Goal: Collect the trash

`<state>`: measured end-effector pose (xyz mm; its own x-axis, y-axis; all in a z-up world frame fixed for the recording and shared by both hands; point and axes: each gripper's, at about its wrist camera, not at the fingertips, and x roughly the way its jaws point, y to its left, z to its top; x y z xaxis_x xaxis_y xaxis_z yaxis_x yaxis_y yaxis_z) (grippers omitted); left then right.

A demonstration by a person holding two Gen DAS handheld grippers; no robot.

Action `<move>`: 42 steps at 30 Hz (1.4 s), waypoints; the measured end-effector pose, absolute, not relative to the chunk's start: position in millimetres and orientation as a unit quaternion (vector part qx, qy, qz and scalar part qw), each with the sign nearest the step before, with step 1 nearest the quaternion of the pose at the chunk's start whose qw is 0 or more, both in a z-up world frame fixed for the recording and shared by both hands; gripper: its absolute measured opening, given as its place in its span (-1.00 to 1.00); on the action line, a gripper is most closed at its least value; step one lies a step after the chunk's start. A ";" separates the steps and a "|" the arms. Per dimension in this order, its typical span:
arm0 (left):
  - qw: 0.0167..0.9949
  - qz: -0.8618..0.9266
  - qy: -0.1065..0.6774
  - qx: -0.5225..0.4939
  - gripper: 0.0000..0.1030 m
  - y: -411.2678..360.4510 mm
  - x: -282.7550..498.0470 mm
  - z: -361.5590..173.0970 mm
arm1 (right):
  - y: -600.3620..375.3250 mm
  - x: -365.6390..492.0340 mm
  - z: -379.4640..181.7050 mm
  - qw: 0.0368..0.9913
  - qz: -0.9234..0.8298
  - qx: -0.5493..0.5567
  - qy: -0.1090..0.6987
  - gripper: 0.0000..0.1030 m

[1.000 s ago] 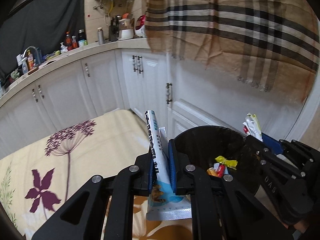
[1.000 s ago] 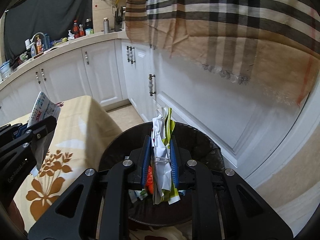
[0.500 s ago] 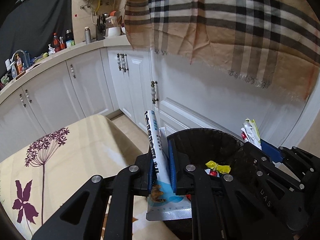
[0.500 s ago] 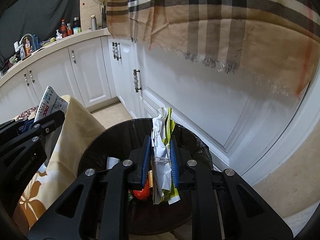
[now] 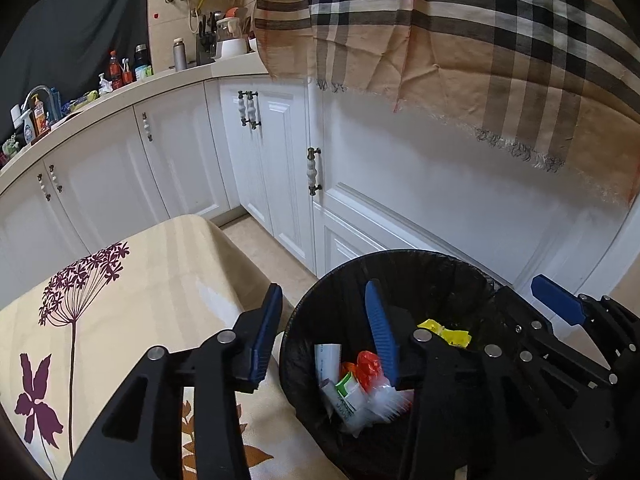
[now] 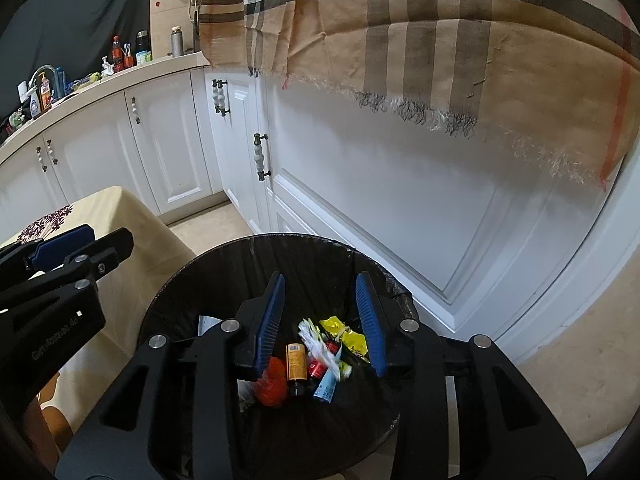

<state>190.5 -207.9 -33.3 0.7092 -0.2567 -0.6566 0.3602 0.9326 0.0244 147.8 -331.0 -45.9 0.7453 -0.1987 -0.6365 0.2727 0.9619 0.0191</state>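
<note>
Standing beside floral tablecloth (image 5: 132,300) — black bin (image 6: 248,264), white cabinets (image 6: 168,140), plaid cloth (image 6: 420,28)

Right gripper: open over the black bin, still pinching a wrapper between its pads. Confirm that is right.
Not quite. The right gripper is open over the black bin, but nothing is between its pads; its jaws have just been opening. The right wrist view shows the gap empty, with the wrappers lying down among the trash in the bin.
</note>
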 end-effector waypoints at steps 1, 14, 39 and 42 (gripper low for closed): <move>0.922 -0.167 0.342 0.076 -0.10 -207.9 190.3 -32.9 | -331.2 147.0 -45.7 0.933 -0.127 0.055 0.333 -0.29; 0.933 -0.153 0.314 0.080 0.21 -194.9 173.3 -19.4 | -321.9 126.1 -29.0 0.938 -0.140 0.047 0.314 -0.05; 0.957 -0.093 0.267 0.059 0.55 -94.7 86.7 24.8 | -257.1 49.4 15.1 0.954 -0.121 0.027 0.272 0.37; 0.960 -0.090 0.261 0.055 0.57 -85.8 76.1 29.3 | -248.3 40.1 21.0 0.957 -0.119 0.019 0.265 0.42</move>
<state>76.1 -85.8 29.3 0.8477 -0.1432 -0.5108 0.2004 0.9780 0.0583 40.1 -248.3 21.0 0.8318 -0.2171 -0.5109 0.2370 0.9711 -0.0268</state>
